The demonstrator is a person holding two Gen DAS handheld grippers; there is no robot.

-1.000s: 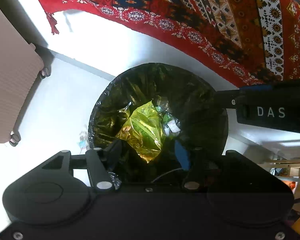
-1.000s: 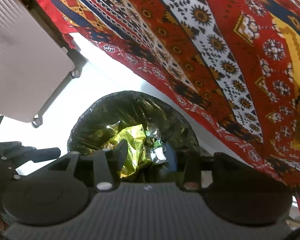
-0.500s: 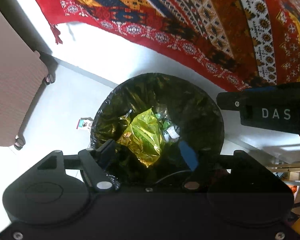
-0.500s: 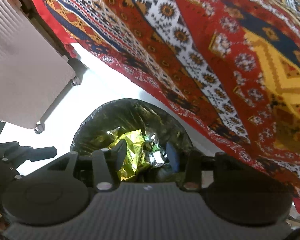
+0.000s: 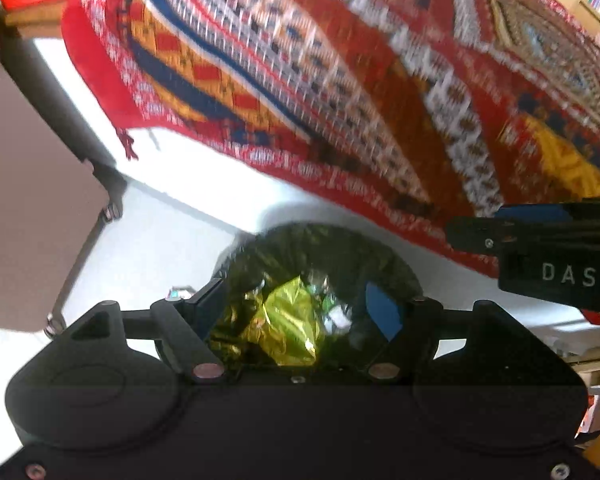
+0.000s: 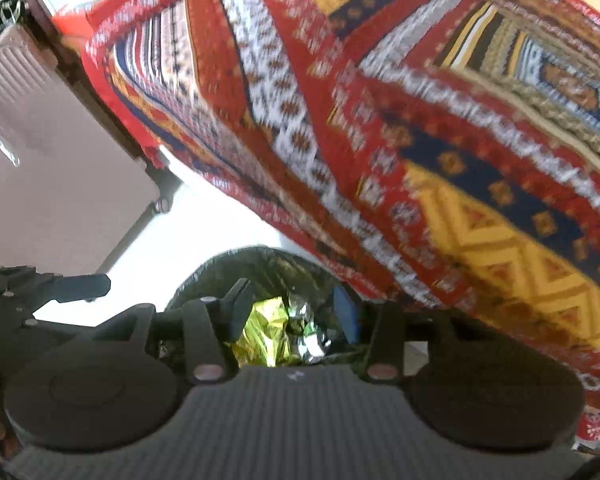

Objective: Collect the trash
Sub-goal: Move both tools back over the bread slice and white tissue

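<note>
Left gripper [image 5: 300, 312], jaws opening and empty, above the trash bag [image 5: 320, 248].

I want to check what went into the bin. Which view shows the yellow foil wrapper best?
The left wrist view: the yellow foil wrapper shows broad inside the black-lined bin. The right wrist view catches only a narrower part between the fingers.

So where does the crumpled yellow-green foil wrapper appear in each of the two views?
Left wrist view: crumpled yellow-green foil wrapper, bottom centre, inside the black bin bag.
Right wrist view: same wrapper, bottom centre, slightly left.
Shared landmark: red patterned woven cloth above the bag.
</note>
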